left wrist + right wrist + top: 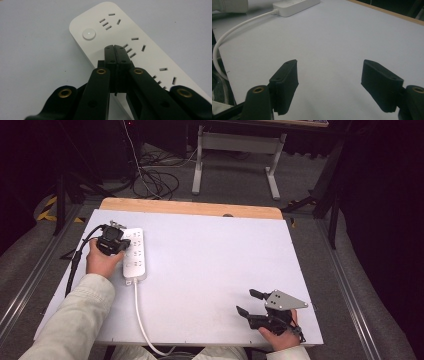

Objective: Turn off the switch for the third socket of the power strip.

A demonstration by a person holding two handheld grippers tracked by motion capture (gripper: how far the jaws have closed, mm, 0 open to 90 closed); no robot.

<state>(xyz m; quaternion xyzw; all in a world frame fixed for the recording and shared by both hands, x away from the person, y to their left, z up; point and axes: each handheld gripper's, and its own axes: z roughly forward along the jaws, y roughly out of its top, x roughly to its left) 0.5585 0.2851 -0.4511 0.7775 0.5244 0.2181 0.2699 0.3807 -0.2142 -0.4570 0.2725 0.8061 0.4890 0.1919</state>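
My left gripper [115,47]: fingers clenched together, empty, tips over the white power strip [140,50] at the worktop's [210,265] left. My right gripper [329,82]: fingers spread wide, empty. Left gripper view: round switch button [89,34].

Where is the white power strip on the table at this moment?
In the high view the white power strip lies on the left part of the table, directly under the left gripper; its cable runs toward the near edge.

My left hand [102,261] far left, wrist bent, left gripper [119,242] aimed right, jaws pressed tight together, nothing between. My right hand [279,337] near right edge, right gripper [251,302] pointing left, jaws spread wide, low.
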